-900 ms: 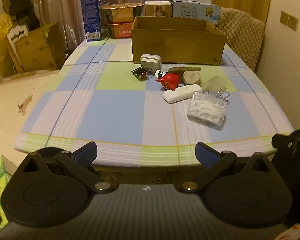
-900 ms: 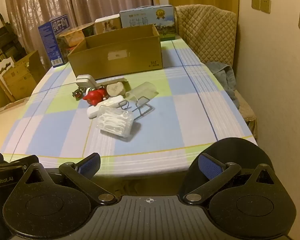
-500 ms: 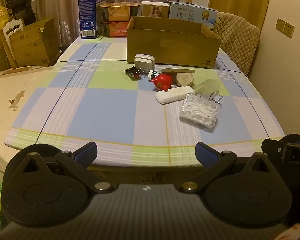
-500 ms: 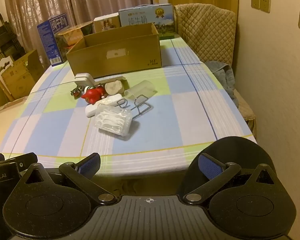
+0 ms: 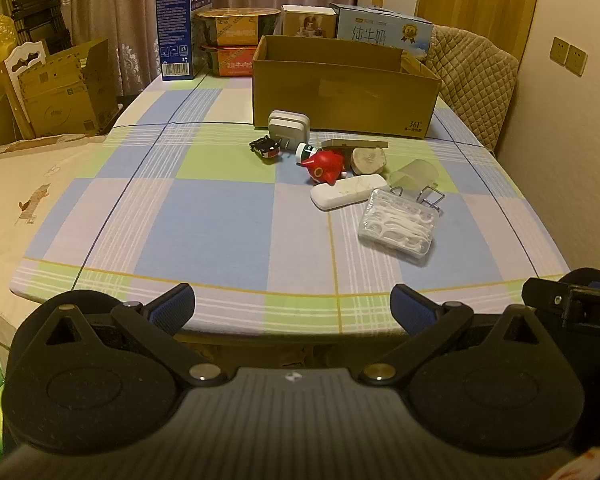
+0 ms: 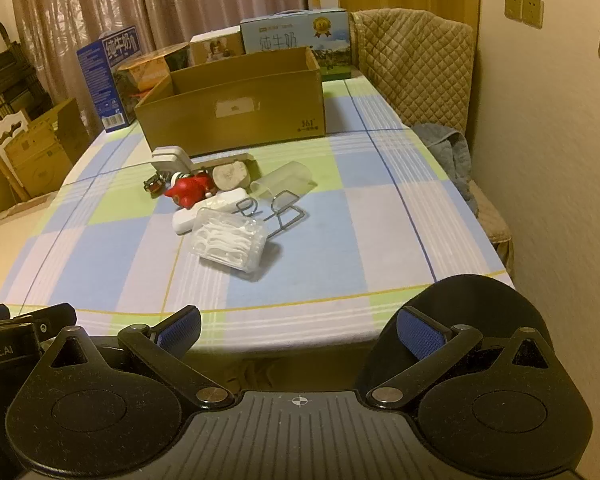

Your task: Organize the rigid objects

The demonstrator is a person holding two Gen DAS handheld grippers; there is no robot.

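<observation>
— Cardboard box [image 5: 342,96]: report its position.

— I see it open-topped at the far half of the table [image 5: 204,216], on the checked cloth. The loose items lie in a cluster just in front of it, none inside that I can confirm.

— List the cluster.

— White charger [image 5: 289,125] nearest the box; small black toy car [image 5: 265,148] to its left; red toy [image 5: 326,165] in the middle, touching the white case [image 5: 348,196]. A wooden disc [image 5: 368,159] sits behind the case. A frosted cup [image 6: 282,180] lies on its side, wire clips [image 6: 278,210] beside it. The clear floss-pick box [image 6: 230,242] is nearest to me.

— State of each tool?

— Left hand-held gripper [image 5: 292,306]: fingers spread wide, nothing between them, hovering short of the table's near edge. Right hand-held gripper [image 6: 298,326]: likewise spread wide and empty, well apart from the cluster.
</observation>
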